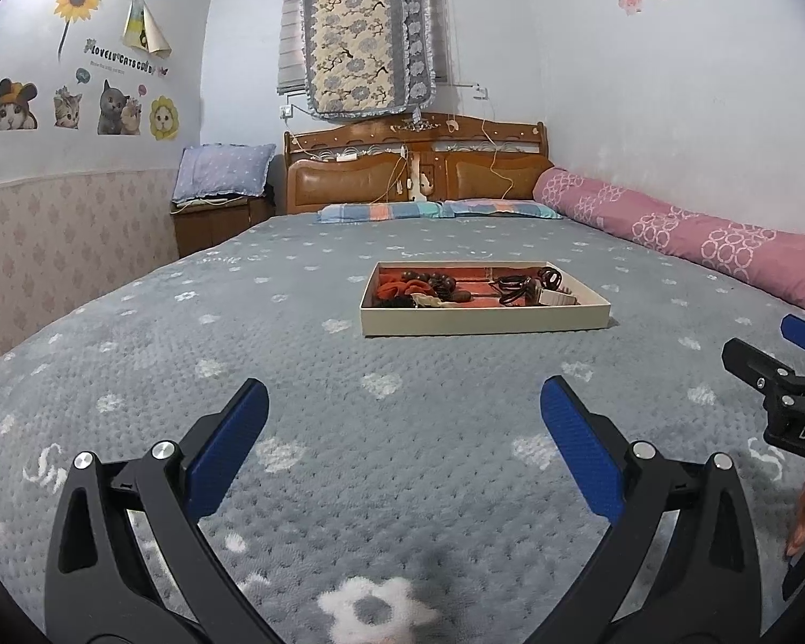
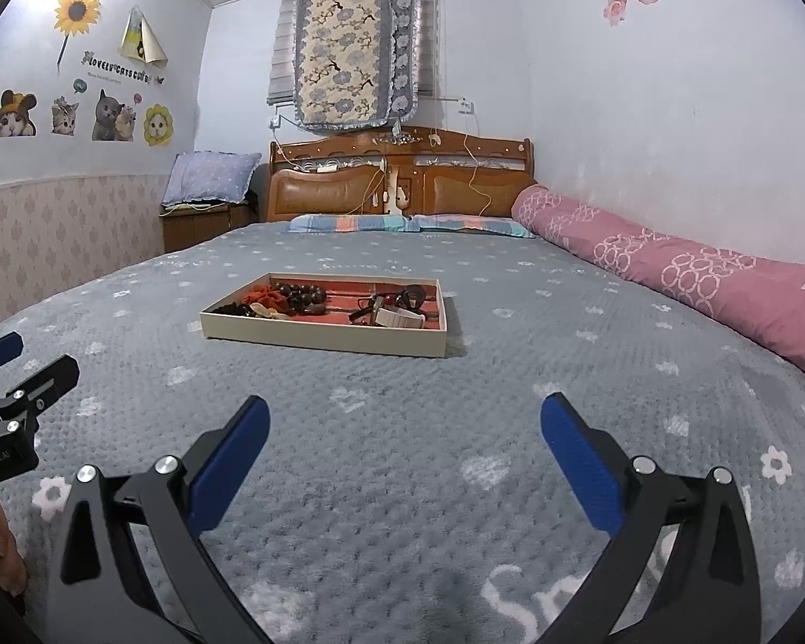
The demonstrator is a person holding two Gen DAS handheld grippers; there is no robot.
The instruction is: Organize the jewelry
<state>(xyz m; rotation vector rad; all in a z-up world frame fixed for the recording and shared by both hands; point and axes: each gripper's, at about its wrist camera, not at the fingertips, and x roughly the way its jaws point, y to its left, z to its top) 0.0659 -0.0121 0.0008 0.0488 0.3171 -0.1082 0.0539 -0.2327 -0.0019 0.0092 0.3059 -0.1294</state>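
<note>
A shallow cream tray (image 1: 483, 317) with a red lining lies on the grey bedspread ahead; it also shows in the right wrist view (image 2: 316, 337). In it lie dark wooden beads (image 1: 443, 283), an orange scrunchie (image 2: 265, 296), dark cords (image 1: 515, 285) and a white band (image 2: 400, 317). My left gripper (image 1: 402, 402) is open and empty, low over the bed, well short of the tray. My right gripper (image 2: 405, 418) is open and empty, also short of the tray. Each gripper shows at the edge of the other's view.
A long pink bolster (image 2: 697, 273) lies along the right wall. Striped pillows (image 1: 434, 210) and a wooden headboard (image 1: 418, 166) stand at the far end. A nightstand with a blue pillow (image 1: 222, 174) stands at the far left. The bedspread (image 2: 402, 483) spreads around the tray.
</note>
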